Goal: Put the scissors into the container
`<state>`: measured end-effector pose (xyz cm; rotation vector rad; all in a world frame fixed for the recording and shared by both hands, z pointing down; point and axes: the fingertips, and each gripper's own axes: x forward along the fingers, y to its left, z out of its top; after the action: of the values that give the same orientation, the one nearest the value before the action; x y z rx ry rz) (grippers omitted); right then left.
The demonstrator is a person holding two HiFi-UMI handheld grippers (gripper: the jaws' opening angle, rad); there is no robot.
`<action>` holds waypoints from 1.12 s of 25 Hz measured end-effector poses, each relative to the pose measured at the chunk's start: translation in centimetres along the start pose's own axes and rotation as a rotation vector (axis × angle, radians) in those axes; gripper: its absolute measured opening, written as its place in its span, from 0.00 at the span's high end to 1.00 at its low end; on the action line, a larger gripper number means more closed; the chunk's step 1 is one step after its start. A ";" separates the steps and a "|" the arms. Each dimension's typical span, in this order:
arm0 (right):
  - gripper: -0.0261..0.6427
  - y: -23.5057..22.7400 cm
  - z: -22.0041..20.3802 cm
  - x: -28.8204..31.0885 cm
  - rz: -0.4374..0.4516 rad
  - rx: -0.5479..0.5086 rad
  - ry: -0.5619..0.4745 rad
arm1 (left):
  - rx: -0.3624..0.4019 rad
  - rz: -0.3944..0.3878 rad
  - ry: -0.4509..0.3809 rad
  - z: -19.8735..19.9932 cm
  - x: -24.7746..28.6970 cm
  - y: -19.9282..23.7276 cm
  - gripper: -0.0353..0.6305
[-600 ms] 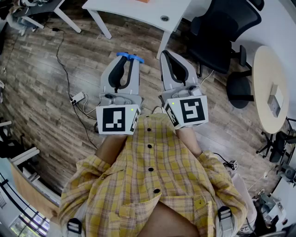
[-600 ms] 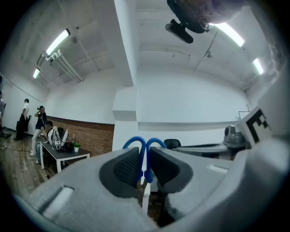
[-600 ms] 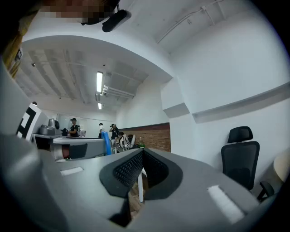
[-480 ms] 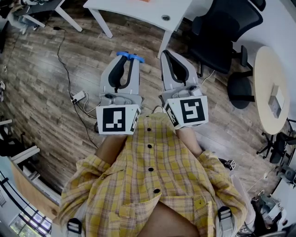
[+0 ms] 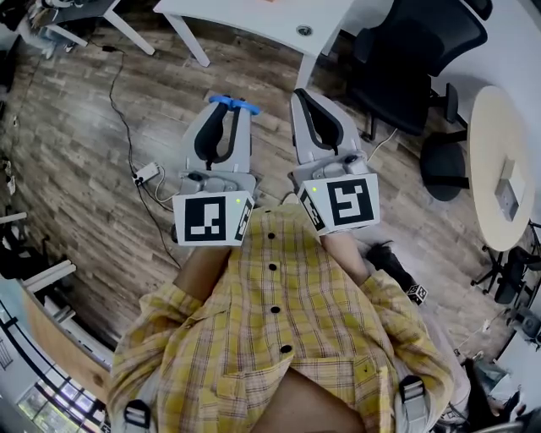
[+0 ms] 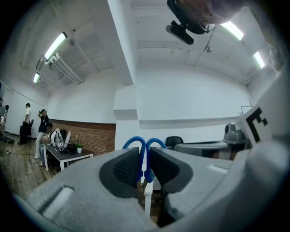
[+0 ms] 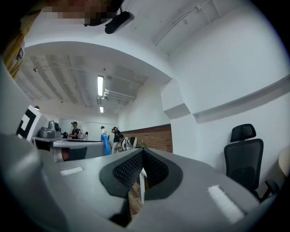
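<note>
Wood-plank office floor, white desk at 12 o'clock, left claw clamped on blue-handled scissors, handles protruding at its 12 o'clock, right claw just beside at 3 o'clock, jaws together, nothing between.

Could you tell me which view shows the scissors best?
The left gripper view: the scissors are close up, clamped in the jaws. The head view shows blue handles at the left gripper; the right gripper view, a blue sliver.
</note>
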<state>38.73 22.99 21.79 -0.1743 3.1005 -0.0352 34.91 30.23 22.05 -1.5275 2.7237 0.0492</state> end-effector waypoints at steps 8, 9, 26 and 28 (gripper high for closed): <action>0.95 -2.9 0.3 -1.3 0.017 0.020 -0.014 | 0.018 0.026 0.002 0.1 1.2 -2.5 0.82; 0.95 -3.1 0.2 -1.5 0.020 0.021 -0.015 | 0.024 0.033 0.003 0.1 1.2 -2.8 0.82; 0.95 -5.2 -1.8 -0.9 0.061 0.048 0.011 | 0.052 0.083 0.042 -2.1 2.8 -4.1 0.82; 0.95 -5.3 -2.3 0.4 0.056 0.045 0.021 | 0.042 0.081 0.043 -2.6 3.6 -3.1 0.82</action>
<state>38.87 17.75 24.17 -0.0867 3.1205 -0.1055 35.66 25.48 24.44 -1.4238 2.8003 -0.0406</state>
